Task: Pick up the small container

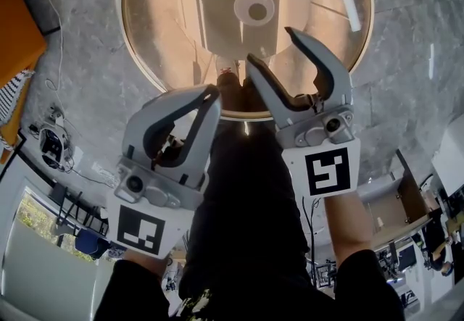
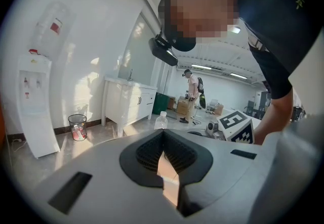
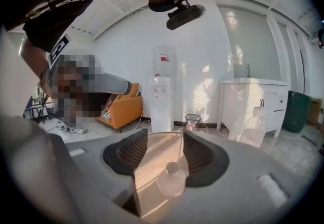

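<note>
- Right tool: jaws spread wide, pads clear of the small container standing between them on the desk.
- Left tool: jaws together, empty.

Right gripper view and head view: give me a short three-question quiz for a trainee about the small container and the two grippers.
1. True or false: the right gripper is clamped on the small container.
2. Multiple choice: the small container stands on A) the floor, B) the round table, C) an orange chair.
3. Fill in the blank: the left gripper has its fingers ____ (together or apart).

Key
1. False. Its fingers stand apart, and the container sits ahead of them, untouched.
2. B.
3. Together, with nothing held.
</note>
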`<action>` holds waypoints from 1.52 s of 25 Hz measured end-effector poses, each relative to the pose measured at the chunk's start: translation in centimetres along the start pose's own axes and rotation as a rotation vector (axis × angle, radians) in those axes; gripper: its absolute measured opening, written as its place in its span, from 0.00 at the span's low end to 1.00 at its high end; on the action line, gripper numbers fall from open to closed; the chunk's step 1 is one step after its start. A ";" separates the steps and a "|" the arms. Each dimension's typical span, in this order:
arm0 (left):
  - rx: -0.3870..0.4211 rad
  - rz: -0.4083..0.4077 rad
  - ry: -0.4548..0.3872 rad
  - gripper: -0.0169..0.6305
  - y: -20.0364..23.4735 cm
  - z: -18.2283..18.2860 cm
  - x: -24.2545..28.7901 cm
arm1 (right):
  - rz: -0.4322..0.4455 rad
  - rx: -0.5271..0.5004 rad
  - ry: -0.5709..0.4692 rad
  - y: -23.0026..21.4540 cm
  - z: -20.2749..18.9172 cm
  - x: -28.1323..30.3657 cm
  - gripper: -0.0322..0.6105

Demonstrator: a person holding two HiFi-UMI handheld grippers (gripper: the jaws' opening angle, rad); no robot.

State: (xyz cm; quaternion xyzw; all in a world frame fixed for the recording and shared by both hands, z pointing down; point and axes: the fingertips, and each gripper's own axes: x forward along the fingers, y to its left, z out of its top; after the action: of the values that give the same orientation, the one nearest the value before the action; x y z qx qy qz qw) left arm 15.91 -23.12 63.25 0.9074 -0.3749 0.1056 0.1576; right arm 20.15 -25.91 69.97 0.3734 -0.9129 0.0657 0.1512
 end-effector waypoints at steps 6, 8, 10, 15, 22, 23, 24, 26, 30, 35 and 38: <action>-0.021 -0.006 0.015 0.04 1.3 -1.7 1.0 | 0.018 -0.001 0.021 -0.4 -2.4 2.4 0.42; -0.031 -0.003 0.025 0.04 1.7 -2.6 1.4 | 0.025 0.005 0.028 -0.5 -3.4 3.0 0.42; -0.042 -0.003 0.034 0.04 1.9 -3.4 1.9 | 0.030 0.004 0.033 -0.7 -4.3 3.5 0.42; -0.060 -0.011 0.049 0.04 2.1 -4.8 2.7 | 0.032 0.005 0.036 -1.0 -5.7 4.6 0.42; -0.083 -0.024 0.064 0.04 2.6 -6.9 3.6 | 0.034 -0.002 0.047 -1.0 -8.0 6.3 0.42; -0.088 -0.025 0.069 0.04 2.6 -7.3 3.7 | 0.031 -0.001 0.048 -1.1 -8.4 6.5 0.42; -0.093 -0.025 0.075 0.04 2.7 -7.7 3.8 | 0.029 0.003 0.050 -1.2 -8.8 6.7 0.42; -0.101 -0.028 0.085 0.04 2.7 -8.4 3.9 | 0.024 0.015 0.055 -1.3 -9.6 6.9 0.42; -0.112 -0.040 0.100 0.04 3.3 -9.5 4.3 | 0.020 0.032 0.065 -1.3 -10.9 7.8 0.42; -0.139 -0.039 0.104 0.04 3.7 -10.6 4.9 | 0.021 0.034 0.074 -1.5 -12.2 8.8 0.41; -0.161 -0.050 0.130 0.04 3.4 -11.7 4.7 | 0.014 0.027 0.077 -1.6 -12.8 9.3 0.41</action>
State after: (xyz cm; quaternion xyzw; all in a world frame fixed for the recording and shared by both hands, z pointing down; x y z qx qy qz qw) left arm 15.88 -24.18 76.26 0.8921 -0.3486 0.1298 0.2564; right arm 17.92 -30.27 85.08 0.3664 -0.9079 0.0934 0.1809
